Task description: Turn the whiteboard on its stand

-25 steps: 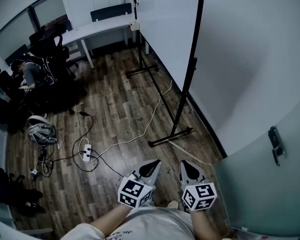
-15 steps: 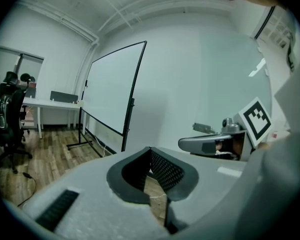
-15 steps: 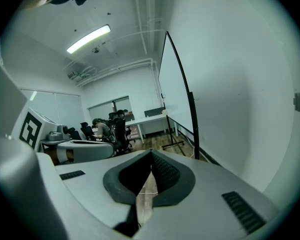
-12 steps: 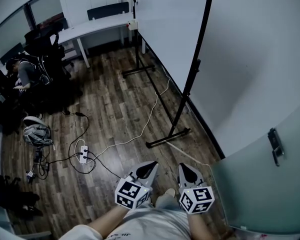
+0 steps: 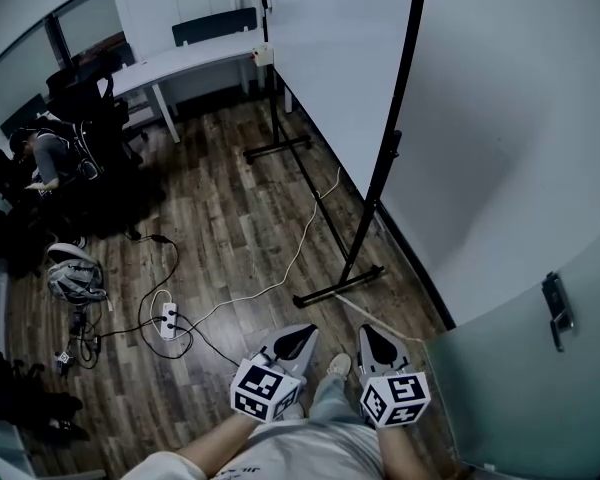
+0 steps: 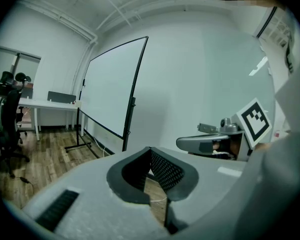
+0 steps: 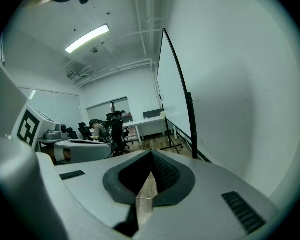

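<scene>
Whiteboard [image 5: 330, 58] stands upright on its black stand [image 5: 339, 284] at about 1 o'clock from the left gripper [image 5: 302, 334] and right gripper [image 5: 373, 333] in the head view, its length running away beside the white wall [image 5: 500, 118]; neither gripper touches it. Between the grippers and the stand's near foot lies wooden floor [image 5: 230, 218], crossed by a white cable [image 5: 298, 248] that runs from under the board toward a power strip [image 5: 169, 319] at 9 o'clock, where black cables also coil. A pale helmet-like object [image 5: 72, 276] sits further out at 9 o'clock. A white desk [image 5: 185, 60] with a dark chair [image 5: 215, 25] behind it fills 11 o'clock, and a seated person [image 5: 52, 153] is among black office chairs at 10 o'clock. A frosted glass door [image 5: 520, 388] with a handle [image 5: 557, 313] stands near the right gripper at its 3 o'clock. Both grippers are held side by side low at 6 o'clock of the view, well apart from the board, marker cubes toward the person, pointing to 12 o'clock and slightly down, with a shoe [image 5: 336, 365] on the floor between them. Each gripper's jaws are closed tip to tip with nothing between them
</scene>
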